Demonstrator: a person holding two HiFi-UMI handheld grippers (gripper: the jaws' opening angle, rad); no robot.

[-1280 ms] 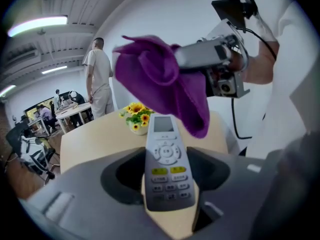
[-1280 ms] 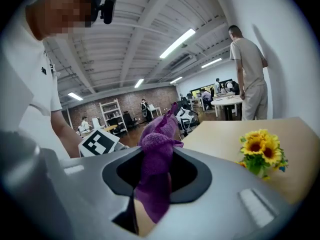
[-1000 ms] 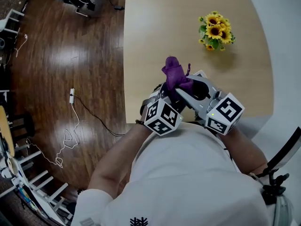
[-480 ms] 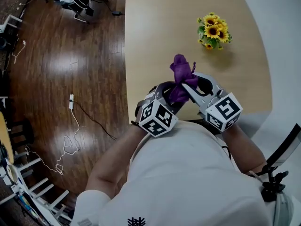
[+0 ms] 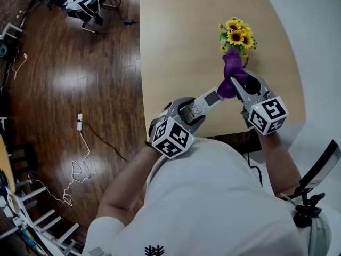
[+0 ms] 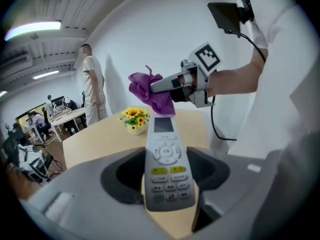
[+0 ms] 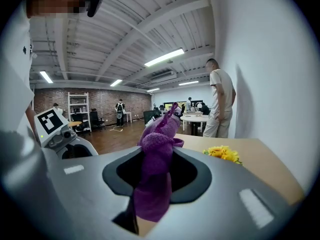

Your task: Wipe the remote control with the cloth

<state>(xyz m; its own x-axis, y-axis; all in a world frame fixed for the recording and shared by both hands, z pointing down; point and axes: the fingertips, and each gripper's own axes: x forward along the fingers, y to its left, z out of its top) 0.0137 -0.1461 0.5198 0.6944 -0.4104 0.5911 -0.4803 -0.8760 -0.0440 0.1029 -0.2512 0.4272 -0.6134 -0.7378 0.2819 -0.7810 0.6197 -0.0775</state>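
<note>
The left gripper (image 6: 168, 186) is shut tight on the remote control (image 6: 167, 160). It holds the bottom end of the remote, and the buttons face up. The other end, with the little screen, sticks out past the jaws. The right gripper (image 7: 154, 184) is shut on the purple cloth (image 7: 159, 159). The cloth is all bunched up. Some of it pokes up above the jaws and some hangs down below them. The two grippers are held up in the air in front of the person, over the near edge of the table (image 5: 176, 41). The cloth is right at the far end of the remote, by the screen. It looks like it touches the remote there, but I can't tell for sure. Just behind the cloth, a small bunch of yellow flowers (image 5: 236, 32) stands on the light wooden table. To the left of the table is a dark, shiny wood floor (image 5: 74, 63) with a white wire lying on it. Far back in the room, a person in white (image 7: 220, 103) stands by a wall.
</note>
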